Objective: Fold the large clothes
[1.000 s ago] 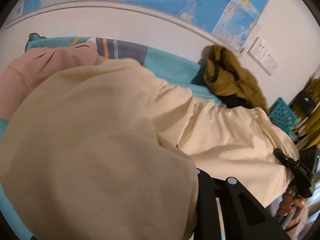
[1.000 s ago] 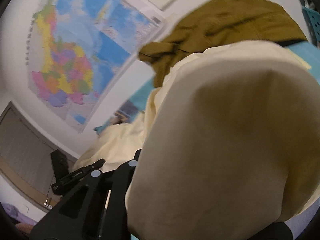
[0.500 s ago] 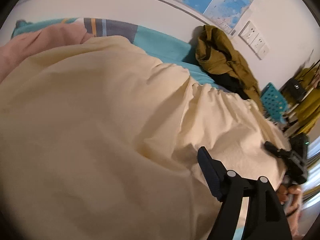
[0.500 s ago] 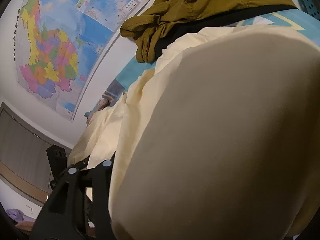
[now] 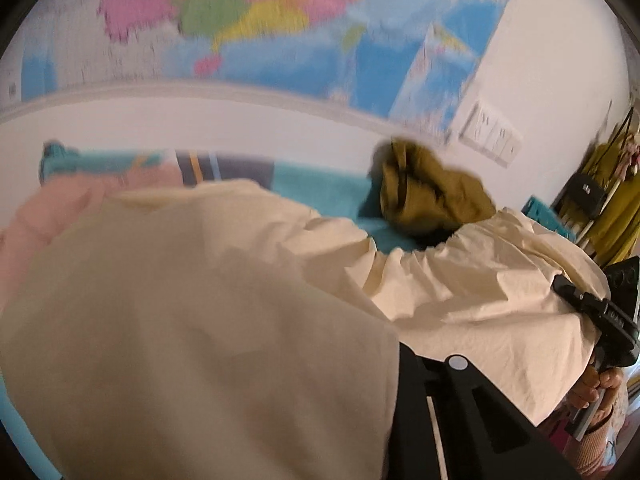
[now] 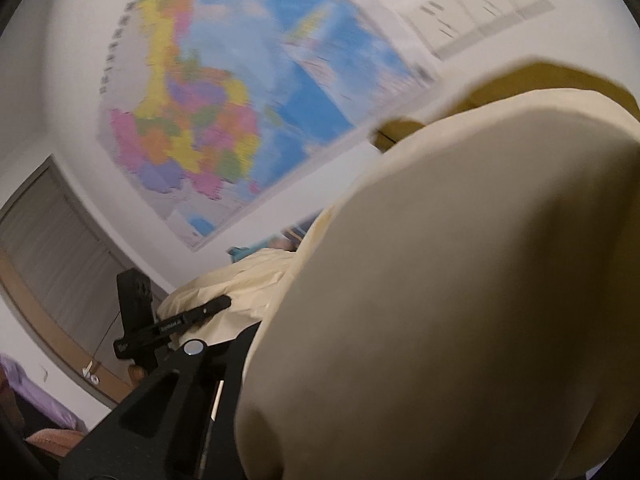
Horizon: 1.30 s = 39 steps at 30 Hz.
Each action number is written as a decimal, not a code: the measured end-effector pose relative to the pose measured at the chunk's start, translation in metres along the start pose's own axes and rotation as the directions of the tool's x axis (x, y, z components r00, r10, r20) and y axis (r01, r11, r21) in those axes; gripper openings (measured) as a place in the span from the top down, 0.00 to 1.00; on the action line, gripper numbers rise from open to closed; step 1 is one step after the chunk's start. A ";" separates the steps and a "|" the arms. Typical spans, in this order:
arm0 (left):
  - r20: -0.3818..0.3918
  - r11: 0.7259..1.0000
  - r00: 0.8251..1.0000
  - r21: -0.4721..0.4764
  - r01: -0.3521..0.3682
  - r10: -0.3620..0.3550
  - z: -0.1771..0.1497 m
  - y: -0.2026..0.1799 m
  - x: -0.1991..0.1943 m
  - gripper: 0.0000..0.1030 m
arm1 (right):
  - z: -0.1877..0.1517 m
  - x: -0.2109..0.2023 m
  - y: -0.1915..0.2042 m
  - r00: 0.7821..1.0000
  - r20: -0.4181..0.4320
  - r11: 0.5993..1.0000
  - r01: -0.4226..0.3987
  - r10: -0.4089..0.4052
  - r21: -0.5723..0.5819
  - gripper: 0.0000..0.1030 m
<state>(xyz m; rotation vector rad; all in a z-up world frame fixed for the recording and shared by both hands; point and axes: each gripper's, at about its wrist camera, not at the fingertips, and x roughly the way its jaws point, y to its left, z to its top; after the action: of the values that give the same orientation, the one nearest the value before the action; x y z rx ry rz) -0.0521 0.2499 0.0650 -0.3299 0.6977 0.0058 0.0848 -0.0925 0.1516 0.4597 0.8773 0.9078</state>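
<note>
Both grippers' fingers have just closed again, the left gripper (image 5: 396, 364) and right gripper (image 6: 256, 344) each clamped on the cream garment (image 5: 224, 312), lifting its edge off the bed (image 5: 320, 188), likely starting a fold

Warm, dim indoor light; both views show motion blur, strongest on the map (image 5: 280, 32), with dark fisheye corners.

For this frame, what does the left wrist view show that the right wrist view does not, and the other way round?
Only the left wrist view: the pink garment, the teal basket, hanging yellow clothes and the right claw in a hand.
Only the right wrist view: the grey window blind, purple fabric and the left claw.
Both: the cream garment draped over each claw, the olive garment, the wall map and teal bedding.
</note>
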 end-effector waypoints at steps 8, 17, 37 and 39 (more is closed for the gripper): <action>0.197 0.989 0.971 0.031 -0.145 0.136 0.072 0.049 -0.073 0.86 | 0.057 0.077 0.075 0.989 0.029 0.981 -0.137 0.142 -0.137 0.87; 0.261 0.913 0.875 -0.100 -0.396 0.408 0.122 0.167 -0.112 0.86 | 0.080 0.241 0.165 0.953 -0.074 0.926 -0.302 0.293 -0.225 0.87; -0.012 0.777 0.839 -0.370 -0.509 0.544 0.035 0.402 -0.037 0.74 | -0.057 0.420 0.150 0.859 -0.472 0.945 -0.297 0.201 -0.137 0.51; -0.017 0.777 0.834 -0.356 -0.520 0.551 0.035 0.399 -0.039 0.73 | -0.054 0.403 0.136 0.852 -0.473 0.948 -0.302 0.223 -0.098 0.45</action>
<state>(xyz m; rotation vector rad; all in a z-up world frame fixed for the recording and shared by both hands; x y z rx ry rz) -0.1064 0.6424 -0.0034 -0.4567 0.6818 0.6992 0.1019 0.3177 0.0279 0.2184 1.1716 1.3702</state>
